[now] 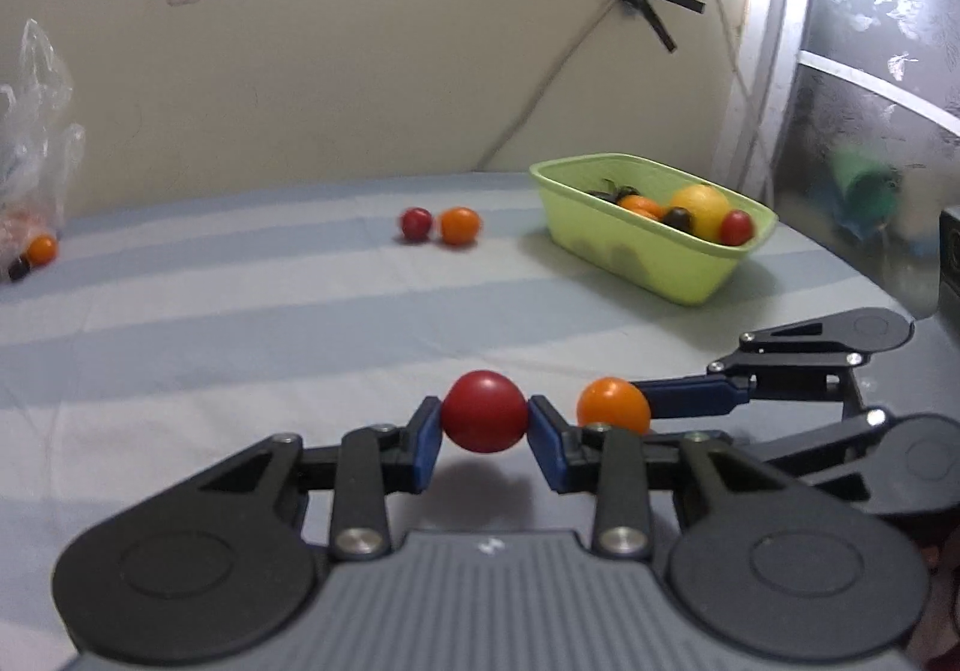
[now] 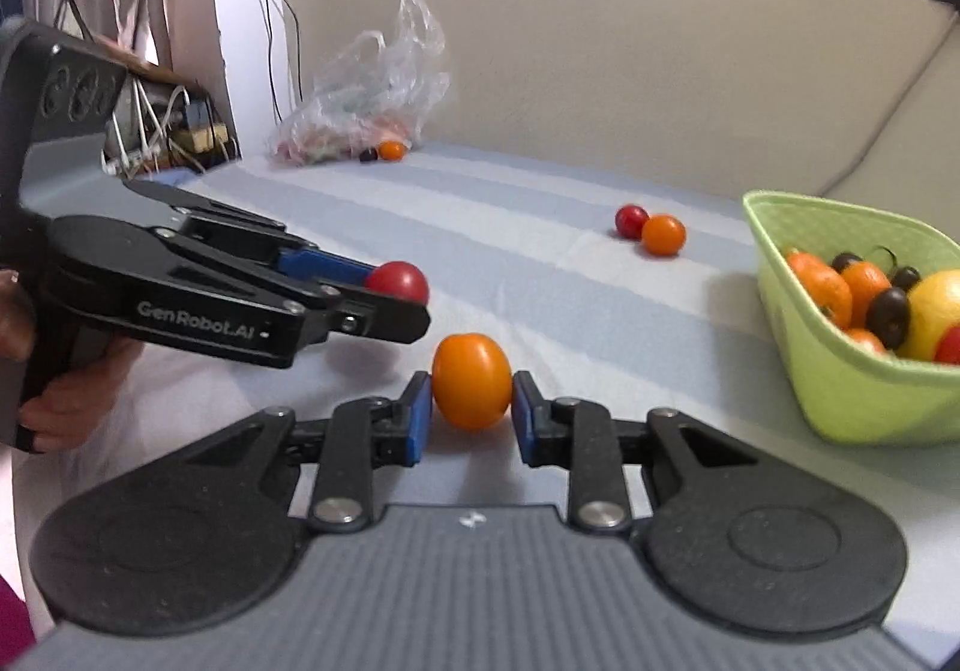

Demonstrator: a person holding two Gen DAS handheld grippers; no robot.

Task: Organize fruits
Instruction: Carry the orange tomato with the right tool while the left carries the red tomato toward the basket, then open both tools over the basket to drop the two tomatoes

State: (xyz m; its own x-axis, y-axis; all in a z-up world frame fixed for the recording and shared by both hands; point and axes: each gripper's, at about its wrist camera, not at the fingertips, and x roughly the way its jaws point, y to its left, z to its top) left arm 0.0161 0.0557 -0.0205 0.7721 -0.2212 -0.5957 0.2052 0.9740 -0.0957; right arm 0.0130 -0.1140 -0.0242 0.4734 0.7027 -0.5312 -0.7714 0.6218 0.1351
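Note:
My left gripper point(image 1: 485, 419) is shut on a red cherry tomato point(image 1: 485, 410) and holds it just above the striped cloth. My right gripper point(image 2: 471, 401) is shut on an orange tomato point(image 2: 471, 380), close to the right of the left one. The orange tomato point(image 1: 613, 404) also shows in the left wrist view, and the red tomato point(image 2: 397, 281) in the right wrist view. A green basket point(image 1: 636, 257) at the right holds several fruits, among them a yellow one point(image 1: 702, 206). A loose red and orange pair point(image 1: 441, 224) lies mid-table.
A clear plastic bag point(image 2: 366, 101) with fruit lies at the far left by the wall, with an orange tomato point(image 2: 391, 150) and a dark fruit beside it. The green basket point(image 2: 852, 389) stands near my right gripper. A cable hangs down the back wall.

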